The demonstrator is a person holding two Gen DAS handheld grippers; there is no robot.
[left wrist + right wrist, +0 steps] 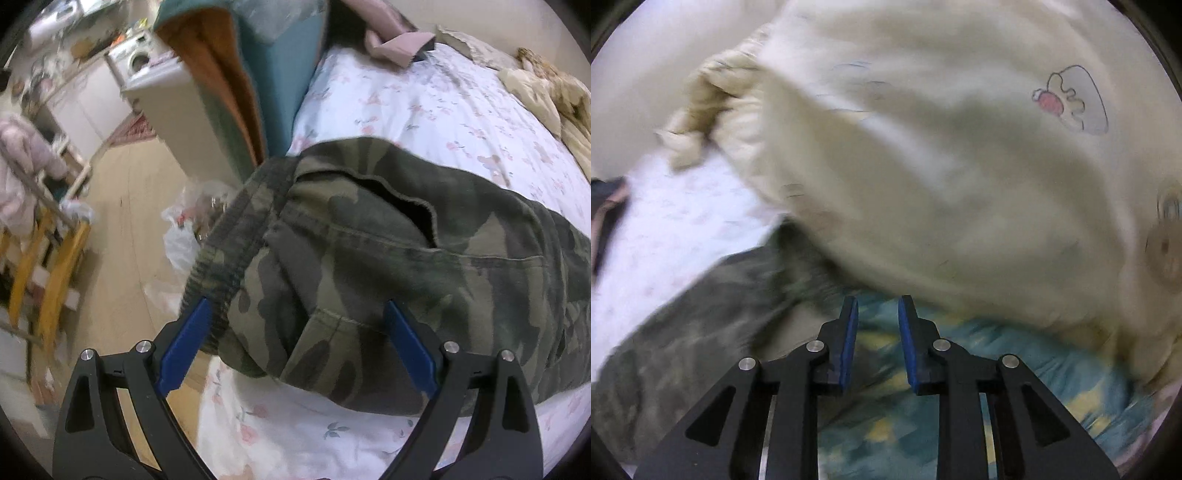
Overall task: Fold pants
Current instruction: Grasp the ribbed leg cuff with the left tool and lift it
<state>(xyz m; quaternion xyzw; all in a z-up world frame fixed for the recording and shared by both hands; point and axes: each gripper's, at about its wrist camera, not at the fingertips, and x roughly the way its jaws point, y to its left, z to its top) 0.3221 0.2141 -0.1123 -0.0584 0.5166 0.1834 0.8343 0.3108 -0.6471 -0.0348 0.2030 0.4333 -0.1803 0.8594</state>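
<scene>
Jaws on the left gripper (297,319) stand spread wide, their flat blue pads on black angular arms framing the waist end of the camouflage pants (388,266) with nothing clamped between them. Those pants are heavy woven cotton in green, olive and dark brown blotches, with a ribbed elastic waistband (236,240) at the left, a stitched seam running across, and a slit pocket (402,199) gaping dark. They lie on a floral bedsheet (424,107), white and smooth with small pink blossoms, at the edge of the bed above a pale wooden floor (122,221). A crinkled clear plastic bag (184,236) sits on that floor just beside the waistband.

On the right gripper (875,310) the jaws are drawn narrow but not closed, a slim gap between the blue pads and no cloth in it (the view is smeared by motion). Below them lies a soft fabric (960,406) printed in teal and yellow patches. A bulky cream quilt (942,166), puffy and rounded with little cartoon drawings, fills the upper part of that view, and the pants' blurred grey-green cloth stretches off to the lower left over the sheet.
</scene>
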